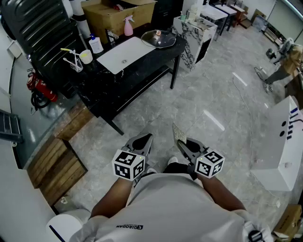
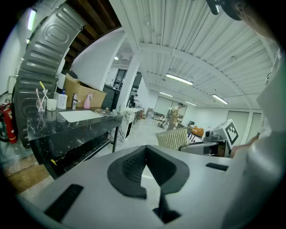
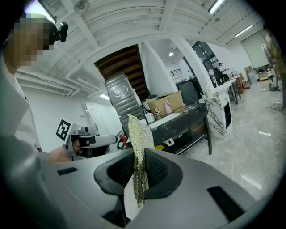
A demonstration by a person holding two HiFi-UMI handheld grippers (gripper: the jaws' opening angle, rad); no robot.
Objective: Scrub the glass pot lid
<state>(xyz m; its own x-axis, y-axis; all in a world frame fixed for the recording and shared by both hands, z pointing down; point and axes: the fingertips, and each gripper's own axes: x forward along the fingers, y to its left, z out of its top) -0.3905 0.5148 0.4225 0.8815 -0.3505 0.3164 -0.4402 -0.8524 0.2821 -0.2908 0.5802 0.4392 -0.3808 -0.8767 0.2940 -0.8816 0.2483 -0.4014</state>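
Observation:
The glass pot lid [image 1: 158, 38] rests on the far right end of a black table [image 1: 127, 75], also visible far off as the lid [image 2: 106, 112] in the left gripper view. Both grippers are held close to the person's body, well short of the table. My left gripper [image 1: 144, 140] [image 2: 144, 157] has its jaws together with nothing between them. My right gripper [image 1: 182, 146] [image 3: 139, 163] is shut on a gold mesh scrubbing cloth [image 3: 139, 143] [image 1: 179, 133], which sticks up from the jaws.
A white sink basin [image 1: 125, 54] is set in the table. By it are a white soap bottle [image 1: 95, 45], a cup [image 1: 85, 56] and a pink spray bottle [image 1: 128, 26]. A cardboard box [image 1: 116, 14] stands behind. A wooden pallet [image 1: 57, 168] lies at left, a white cabinet [image 1: 283, 142] at right.

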